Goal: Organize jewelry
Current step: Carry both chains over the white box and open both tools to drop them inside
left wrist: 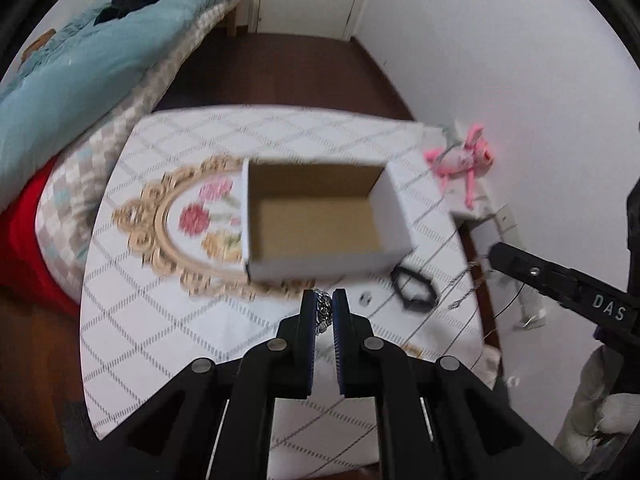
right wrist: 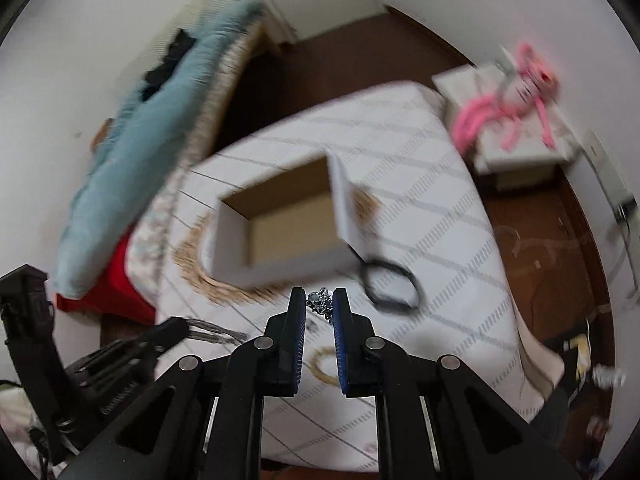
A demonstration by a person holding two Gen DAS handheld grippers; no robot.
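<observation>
Silver metal links make up the chain pinched between the nearly closed jaws of the left gripper, above the table just short of the open cardboard box. It is judged light, limp and slippery, best held by a bunched section. Its slack hangs downward along the fingers. A dark jewelled piece is clamped likewise in the right gripper, its axis unclear. A black bracelet lies beside the box on the checked tablecloth

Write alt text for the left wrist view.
Left gripper fingers pinch a silver chain just short of an open, empty cardboard box on a checked tablecloth. A black bracelet lies right of the box.
</observation>
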